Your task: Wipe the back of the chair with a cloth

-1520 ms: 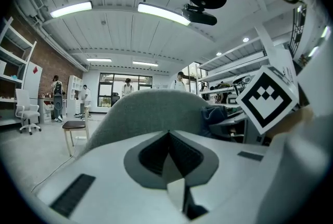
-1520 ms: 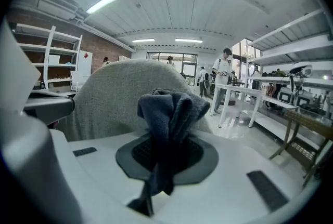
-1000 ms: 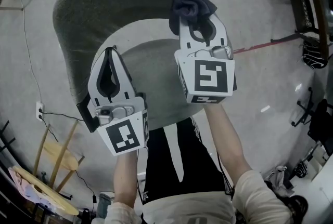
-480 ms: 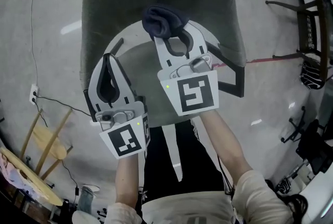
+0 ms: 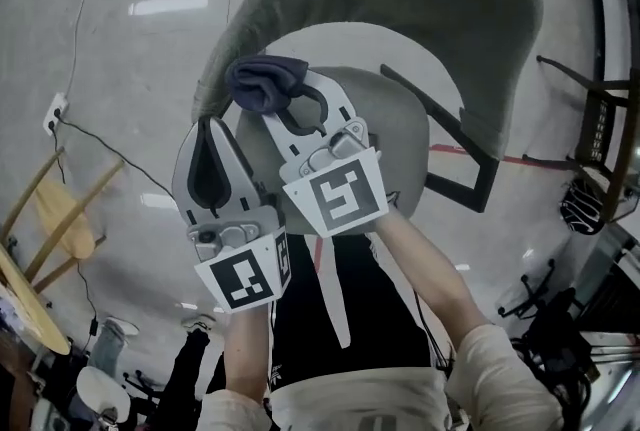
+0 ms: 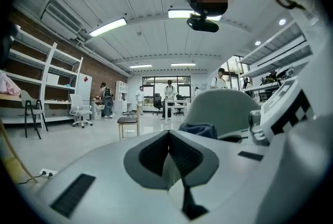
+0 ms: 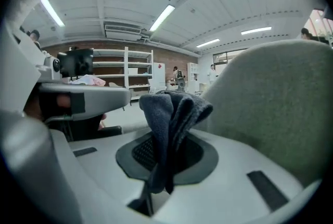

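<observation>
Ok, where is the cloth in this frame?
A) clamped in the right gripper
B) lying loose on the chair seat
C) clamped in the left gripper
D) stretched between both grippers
A: in the right gripper view, the right gripper has its jaws shut on the dark cloth. The left gripper has its jaws together with nothing between them.

One chair (image 5: 400, 9), at twelve o'clock. One cloth (image 5: 265, 79). A left gripper (image 5: 208, 125) and a right gripper (image 5: 257, 109): two in all.
</observation>
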### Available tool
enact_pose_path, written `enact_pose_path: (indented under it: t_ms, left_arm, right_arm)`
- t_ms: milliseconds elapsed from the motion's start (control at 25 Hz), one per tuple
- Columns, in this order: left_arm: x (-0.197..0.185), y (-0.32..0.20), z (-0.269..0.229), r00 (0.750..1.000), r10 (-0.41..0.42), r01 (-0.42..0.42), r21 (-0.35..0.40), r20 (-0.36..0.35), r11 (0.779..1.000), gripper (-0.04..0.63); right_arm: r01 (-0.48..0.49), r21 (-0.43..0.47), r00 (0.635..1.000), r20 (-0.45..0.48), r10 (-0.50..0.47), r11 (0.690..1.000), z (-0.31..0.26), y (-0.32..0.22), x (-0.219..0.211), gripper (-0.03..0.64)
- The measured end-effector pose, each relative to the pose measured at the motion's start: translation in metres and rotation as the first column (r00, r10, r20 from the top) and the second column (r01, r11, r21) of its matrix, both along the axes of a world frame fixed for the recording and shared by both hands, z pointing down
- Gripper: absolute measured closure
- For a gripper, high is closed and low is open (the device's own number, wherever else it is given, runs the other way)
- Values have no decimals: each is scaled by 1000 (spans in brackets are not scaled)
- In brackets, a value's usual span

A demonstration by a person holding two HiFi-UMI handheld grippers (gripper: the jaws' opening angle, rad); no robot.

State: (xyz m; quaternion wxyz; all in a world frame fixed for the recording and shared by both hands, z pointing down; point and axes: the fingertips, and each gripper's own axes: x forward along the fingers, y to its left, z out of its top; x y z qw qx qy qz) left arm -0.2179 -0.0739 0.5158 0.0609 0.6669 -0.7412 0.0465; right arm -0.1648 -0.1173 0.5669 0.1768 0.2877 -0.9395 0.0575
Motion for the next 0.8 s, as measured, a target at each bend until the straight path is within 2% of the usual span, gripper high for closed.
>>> enact_pose_path:
  t_ms: [160, 440, 600, 800]
  left_arm:
    - [-4, 10, -2, 1000, -26, 26, 12, 3, 1000, 580]
    - [-3, 9, 1, 999, -44, 44, 24, 6, 999, 580]
    - [-4, 4, 0, 998, -55, 55, 22, -1, 998, 580]
    - [-3, -2, -2, 999, -42, 42, 21, 20, 999, 580]
  right_arm:
    - [78, -18, 997, -4, -78, 997, 12, 16, -20, 558]
    - [113, -7, 994, -6, -113, 994, 17, 5, -35, 557]
    - [86, -8, 996, 30, -86, 996, 20, 1, -34, 558]
    - [57, 18, 998, 5, -58, 998, 24, -9, -27, 557]
